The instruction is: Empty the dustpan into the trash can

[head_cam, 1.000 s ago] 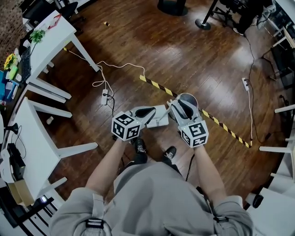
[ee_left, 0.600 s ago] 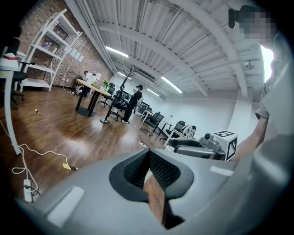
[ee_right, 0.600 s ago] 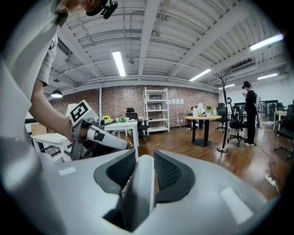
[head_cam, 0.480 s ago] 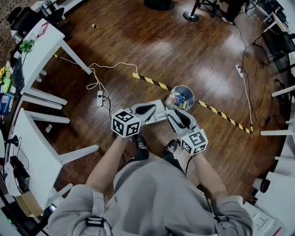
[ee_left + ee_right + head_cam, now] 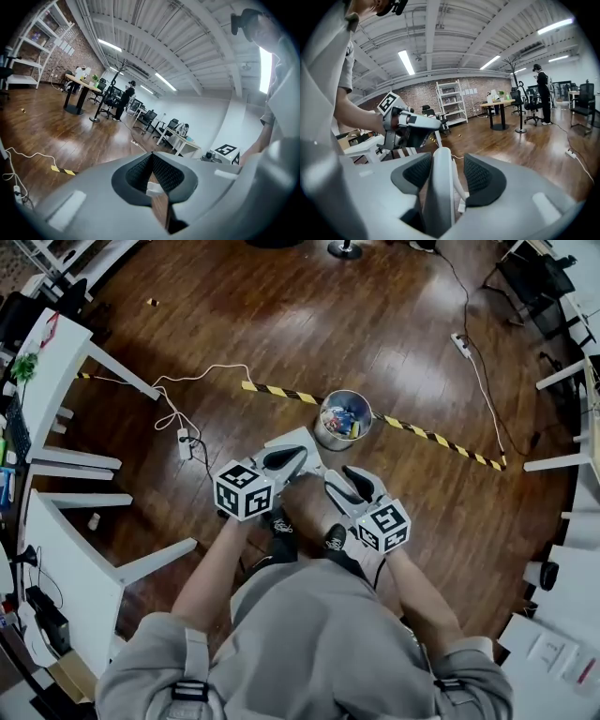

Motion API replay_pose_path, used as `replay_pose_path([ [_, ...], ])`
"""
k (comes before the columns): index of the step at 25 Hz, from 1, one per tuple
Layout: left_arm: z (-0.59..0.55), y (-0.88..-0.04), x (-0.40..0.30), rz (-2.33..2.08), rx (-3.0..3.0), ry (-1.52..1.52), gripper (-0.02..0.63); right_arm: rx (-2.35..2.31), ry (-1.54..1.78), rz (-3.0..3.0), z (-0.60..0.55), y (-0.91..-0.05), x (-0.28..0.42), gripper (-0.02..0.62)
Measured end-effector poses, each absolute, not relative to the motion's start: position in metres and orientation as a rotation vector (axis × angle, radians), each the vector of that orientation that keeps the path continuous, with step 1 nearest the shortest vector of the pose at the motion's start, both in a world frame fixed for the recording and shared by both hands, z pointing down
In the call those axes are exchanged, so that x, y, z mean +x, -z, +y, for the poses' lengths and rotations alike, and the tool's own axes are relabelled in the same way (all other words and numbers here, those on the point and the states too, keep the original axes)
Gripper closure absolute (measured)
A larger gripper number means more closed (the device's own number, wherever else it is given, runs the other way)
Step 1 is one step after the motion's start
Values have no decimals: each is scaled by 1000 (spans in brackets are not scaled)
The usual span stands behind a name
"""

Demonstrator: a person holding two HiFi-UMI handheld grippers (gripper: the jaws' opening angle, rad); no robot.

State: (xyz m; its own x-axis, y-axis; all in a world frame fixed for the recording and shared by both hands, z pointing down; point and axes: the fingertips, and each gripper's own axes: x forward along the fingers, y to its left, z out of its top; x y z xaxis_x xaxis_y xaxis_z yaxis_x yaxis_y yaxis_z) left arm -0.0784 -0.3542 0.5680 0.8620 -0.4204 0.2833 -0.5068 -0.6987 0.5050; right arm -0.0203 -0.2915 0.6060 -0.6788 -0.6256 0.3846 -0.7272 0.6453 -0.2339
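Where left tongs (image 5: 151,174) pinch it, dustpan (image 5: 292,439) half hidden

Legible text: none in any view.

Head view: white cube faced with black square markers (image 5: 242,490) at 9 o'clock of frame centre. Second white marker cube (image 5: 383,525) at 4 o'clock. Both carry coded block patterns only, with no letters or digits.

Yellow-and-black striped floor tape (image 5: 281,394) leaves the round metal trash can (image 5: 323,435) at 10 o'clock and at 4 o'clock. Warning stripes only, no wording.

Left gripper view: pale sheets (image 5: 68,48) on the brick wall at 10 o'clock. Print too small to read.
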Motion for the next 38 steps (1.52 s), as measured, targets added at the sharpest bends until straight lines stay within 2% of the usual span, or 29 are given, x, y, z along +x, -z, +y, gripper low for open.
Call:
replay_pose_path([
  [6,-334,-566,-48,-710,2450,-232,601,950,-614,-2624,-260,-619,-15,382],
  [9,-321,-565,-32,-732,2450,-245,601,904,-657,-2633,-246,-624,-7,318],
  [10,-319,-564,-27,-743,2452,-245,601,892,-663,-2638,-243,-624,-4,314],
  [21,-319,-530,-15,-840,2553,-302,601,945,-668,-2769,-248,-567,40,314],
  [24,-324,-509,-12,-808,2610,-285,601,1044,-588,-2782,-265,-535,47,382],
  [29,-332,-473,-16,-753,2690,-254,601,1277,-398,-2754,-296,-474,61,582],
  [38,-354,-380,-33,-710,2788,-97,601,1496,-192,-2750,-334,-367,67,586],
])
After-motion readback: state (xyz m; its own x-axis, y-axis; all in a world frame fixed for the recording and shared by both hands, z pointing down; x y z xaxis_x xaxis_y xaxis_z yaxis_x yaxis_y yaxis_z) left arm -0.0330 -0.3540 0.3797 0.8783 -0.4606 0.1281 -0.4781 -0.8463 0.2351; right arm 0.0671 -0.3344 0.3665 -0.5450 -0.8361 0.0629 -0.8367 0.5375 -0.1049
